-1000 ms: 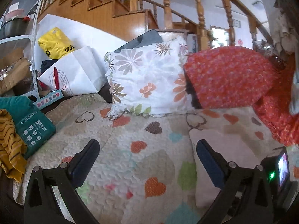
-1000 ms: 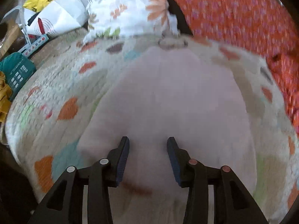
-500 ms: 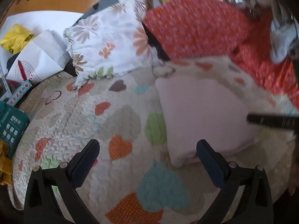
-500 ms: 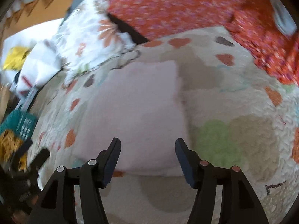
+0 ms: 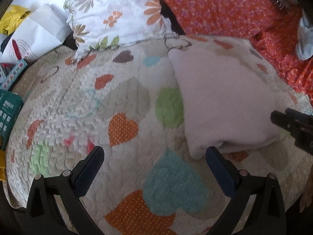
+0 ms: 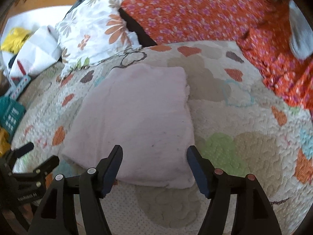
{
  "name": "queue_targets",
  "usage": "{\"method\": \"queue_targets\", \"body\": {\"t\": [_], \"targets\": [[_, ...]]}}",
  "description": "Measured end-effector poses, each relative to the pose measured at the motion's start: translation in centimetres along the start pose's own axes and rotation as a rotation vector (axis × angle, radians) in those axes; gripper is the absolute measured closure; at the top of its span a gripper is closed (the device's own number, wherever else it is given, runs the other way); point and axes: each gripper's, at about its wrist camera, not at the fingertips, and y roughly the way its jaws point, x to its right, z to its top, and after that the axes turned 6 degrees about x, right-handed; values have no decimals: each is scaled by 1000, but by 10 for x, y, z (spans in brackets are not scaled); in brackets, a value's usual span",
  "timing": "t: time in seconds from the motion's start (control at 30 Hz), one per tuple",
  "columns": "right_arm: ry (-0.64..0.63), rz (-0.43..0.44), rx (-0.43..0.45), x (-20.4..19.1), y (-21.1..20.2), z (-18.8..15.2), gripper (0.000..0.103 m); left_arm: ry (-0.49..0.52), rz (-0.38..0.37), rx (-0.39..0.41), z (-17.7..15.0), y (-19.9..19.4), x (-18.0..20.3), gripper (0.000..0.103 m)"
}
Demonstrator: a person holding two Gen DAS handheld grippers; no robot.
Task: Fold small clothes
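Right wrist view is showing the heart-patterned quilt [image 6: 244, 152] spreading under everything, serving as a soft, flat bed for the folding. Ahead of the right hand-held gripper [image 6: 154, 156], the pale pink garment [image 6: 137, 113] is lying as a neat rectangle, its near edge just in front of the fingertips, apparently folded at least once. That hand-held gripper is opening its jaws with nothing pressed between them, so I judge it is letting the cloth lie. Off to its left, the left hand-held gripper [image 5: 154, 156] is hanging wide open and empty above the quilt, just beside the garment's near corner, probably readying for the next fold. Beyond both, the floral pillow [image 5: 115, 15] is leaning out of the way.
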Motion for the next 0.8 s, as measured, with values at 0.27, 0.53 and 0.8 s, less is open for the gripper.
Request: {"method": "queue_targets", "body": {"t": [0.27,0.53,0.8], "targets": [[-65,-22,13,-11,1,-3,28,-1,27,-23,-5,3,-7,0],[-56,-24,9,-9,1,-4,28,-8,36,-48,-9,7,-10,0],[-70,-23,5,-10,2,-6,25,-20,26,-70,-12,11,-13,0]]}}
